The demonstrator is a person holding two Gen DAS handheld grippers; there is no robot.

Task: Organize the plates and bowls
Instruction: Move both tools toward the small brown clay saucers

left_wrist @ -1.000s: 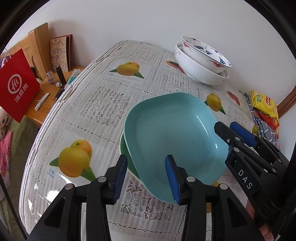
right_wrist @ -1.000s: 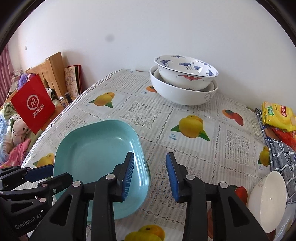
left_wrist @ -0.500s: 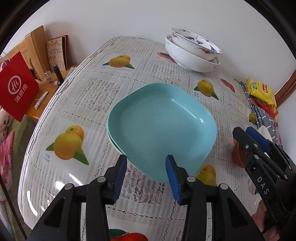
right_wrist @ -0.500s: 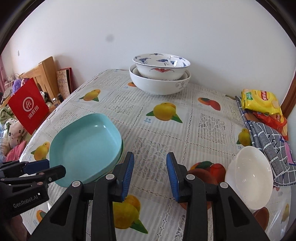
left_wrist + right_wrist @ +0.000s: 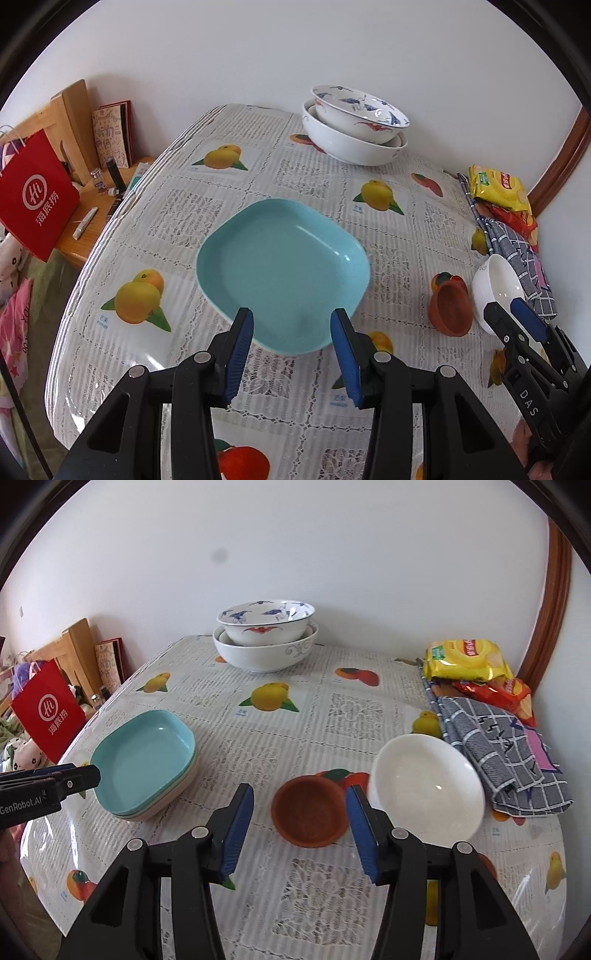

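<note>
A stack of square plates with a teal plate [image 5: 282, 273] on top lies on the table; it also shows in the right wrist view [image 5: 144, 758]. My left gripper [image 5: 291, 354] is open and empty, just short of the stack's near edge. My right gripper [image 5: 299, 830] is open and empty, over a small brown dish [image 5: 309, 814] beside a white bowl [image 5: 424, 782]. The brown dish [image 5: 451, 308] and white bowl [image 5: 496, 284] also show in the left wrist view. Two nested large bowls [image 5: 266, 638] stand at the table's far edge.
Snack packets [image 5: 465, 661] and a grey checked cloth [image 5: 495, 746] lie at the table's right side. A red paper bag [image 5: 35, 195] and a wooden side table [image 5: 85, 229] with small items stand off the table's left edge. A white wall is behind.
Both grippers have drawn back and up from the plate stack. The right gripper has swung right, bringing the brown dish and white bowl into view, and its jaws have opened wider.
</note>
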